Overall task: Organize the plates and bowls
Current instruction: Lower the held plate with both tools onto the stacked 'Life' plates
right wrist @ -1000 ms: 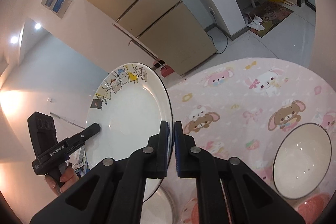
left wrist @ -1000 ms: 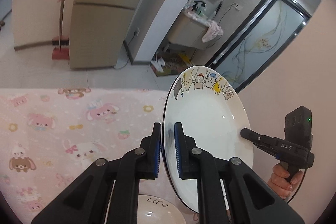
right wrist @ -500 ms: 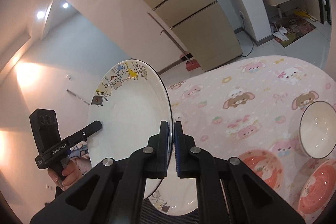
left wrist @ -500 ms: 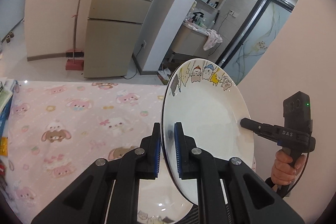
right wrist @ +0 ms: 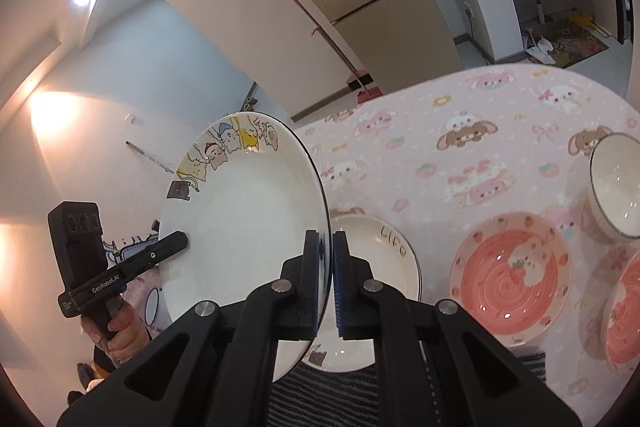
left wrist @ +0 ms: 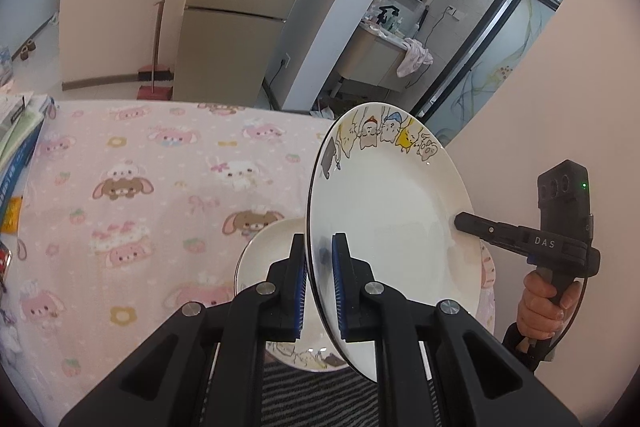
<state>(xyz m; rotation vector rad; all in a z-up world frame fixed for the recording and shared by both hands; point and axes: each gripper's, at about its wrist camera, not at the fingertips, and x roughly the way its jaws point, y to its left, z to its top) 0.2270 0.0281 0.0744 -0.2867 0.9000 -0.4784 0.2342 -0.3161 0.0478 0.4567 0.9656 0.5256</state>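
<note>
A white plate with cartoon animals on its rim (left wrist: 392, 211) (right wrist: 240, 219) is held on edge in the air between both grippers. My left gripper (left wrist: 320, 255) is shut on one side of its rim. My right gripper (right wrist: 326, 255) is shut on the opposite side of its rim. Each gripper shows in the other's view, the right one (left wrist: 460, 221) and the left one (right wrist: 182, 241) touching the plate's far edge. Below the held plate, a second white plate (left wrist: 264, 251) (right wrist: 380, 259) lies flat on the pink table.
The table has a pink cartoon cloth (left wrist: 140, 187). Two pink strawberry bowls (right wrist: 512, 275) (right wrist: 624, 315) and a white bowl (right wrist: 616, 187) stand right of the flat plate. Books (left wrist: 16, 147) lie at the table's left edge. A striped mat (right wrist: 332, 391) lies at the near edge.
Both grippers have carried the upright plate back and down toward the near side of the table. The flat plate below has come more into view. The grip is unchanged.
</note>
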